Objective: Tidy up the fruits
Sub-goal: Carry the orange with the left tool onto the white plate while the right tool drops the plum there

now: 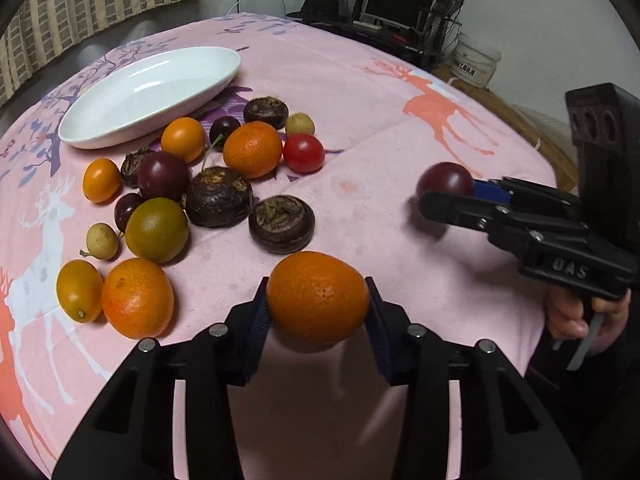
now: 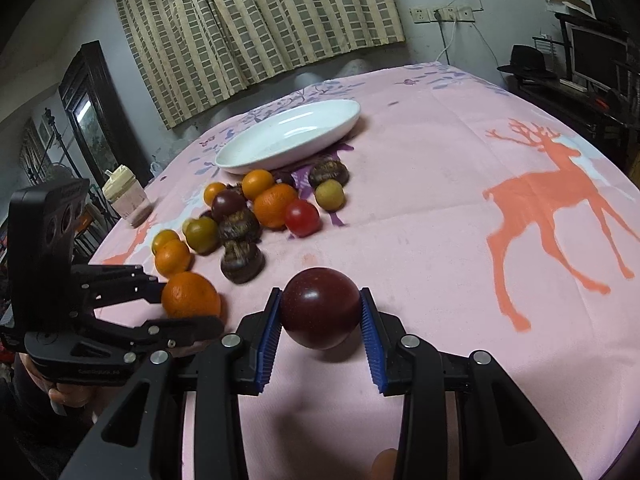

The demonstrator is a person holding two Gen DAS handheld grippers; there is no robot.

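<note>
My left gripper [image 1: 317, 304] is shut on an orange mandarin [image 1: 317, 295], held just above the pink cloth; the mandarin also shows in the right wrist view [image 2: 190, 295]. My right gripper [image 2: 321, 312] is shut on a dark purple plum [image 2: 321, 307], seen from the left wrist view at the right [image 1: 445, 181]. A pile of fruit [image 1: 200, 196] lies on the cloth: mandarins, kumquats, dark plums, water chestnuts, a red tomato [image 1: 303, 153]. An empty white oval dish [image 1: 152, 92] stands behind the pile.
The pink deer-print cloth [image 2: 460, 184] covers the table. A lidded jar [image 2: 125, 196] stands near the table's left edge in the right wrist view. A desk with a monitor [image 1: 398, 2] and a black hat stands beyond the far edge.
</note>
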